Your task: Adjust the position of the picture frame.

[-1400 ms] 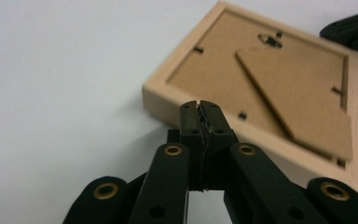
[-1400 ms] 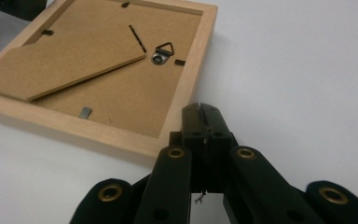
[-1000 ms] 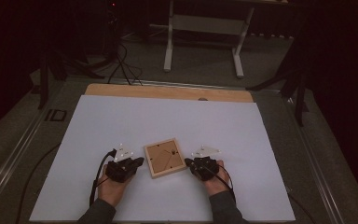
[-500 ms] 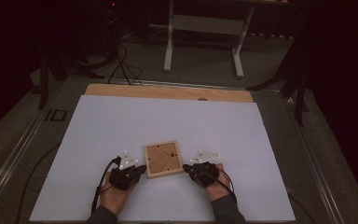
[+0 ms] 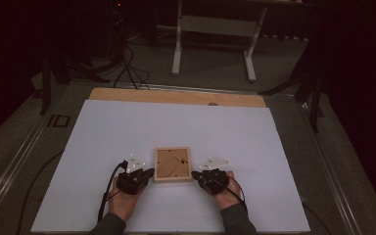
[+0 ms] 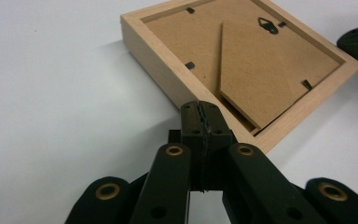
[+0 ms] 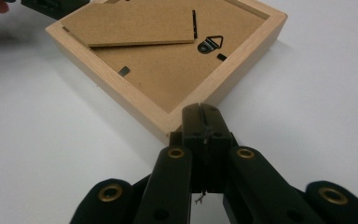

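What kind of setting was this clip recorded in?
Probably a lab or workshop recording station, not a home: a table covered by a plain white sheet, cables on the dark floor behind it, and a bare metal stand. A lone wooden picture frame lies face down.

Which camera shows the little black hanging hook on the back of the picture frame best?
The right gripper view: the hook sits near and sharp on the frame. The left gripper view shows it smaller, at the far edge. In the high view it is just a dark speck.
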A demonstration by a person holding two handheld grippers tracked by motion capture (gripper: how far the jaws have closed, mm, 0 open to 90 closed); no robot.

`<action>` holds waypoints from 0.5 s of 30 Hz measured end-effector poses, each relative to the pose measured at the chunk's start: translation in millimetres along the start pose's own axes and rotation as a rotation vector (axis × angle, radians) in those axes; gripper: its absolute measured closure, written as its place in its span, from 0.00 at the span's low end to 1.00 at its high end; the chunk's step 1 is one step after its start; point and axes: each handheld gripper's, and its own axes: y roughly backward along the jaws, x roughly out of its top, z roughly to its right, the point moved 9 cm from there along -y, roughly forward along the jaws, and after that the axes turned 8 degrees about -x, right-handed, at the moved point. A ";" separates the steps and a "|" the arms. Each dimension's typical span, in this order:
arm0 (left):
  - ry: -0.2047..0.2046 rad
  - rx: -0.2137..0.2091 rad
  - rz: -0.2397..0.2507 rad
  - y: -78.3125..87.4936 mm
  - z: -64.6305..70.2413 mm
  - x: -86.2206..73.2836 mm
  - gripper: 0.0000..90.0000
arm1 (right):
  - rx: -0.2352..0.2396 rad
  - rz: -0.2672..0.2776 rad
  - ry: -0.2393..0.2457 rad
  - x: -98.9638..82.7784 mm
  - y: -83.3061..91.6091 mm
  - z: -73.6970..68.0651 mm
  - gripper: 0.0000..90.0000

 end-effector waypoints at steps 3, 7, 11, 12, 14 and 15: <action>0.015 0.002 0.003 -1.9 -1.5 1.9 1.00 | 0.000 0.004 -0.014 1.4 -1.7 1.5 1.00; 0.031 0.009 0.004 -3.7 -2.9 3.9 1.00 | -0.011 0.009 -0.028 3.5 -4.0 3.2 1.00; 0.044 0.018 0.005 -5.6 -5.0 6.1 1.00 | -0.015 0.011 -0.034 5.6 -6.5 5.4 1.00; 0.046 0.021 0.007 -6.2 -5.2 6.7 1.00 | -0.022 0.012 -0.035 7.0 -8.1 7.2 1.00; 0.050 0.021 0.009 -6.9 -5.8 7.4 1.00 | -0.024 0.012 -0.035 7.6 -8.7 7.9 1.00; 0.049 0.022 0.009 -7.5 -6.3 7.9 1.00 | -0.026 0.015 -0.037 8.6 -9.8 9.0 1.00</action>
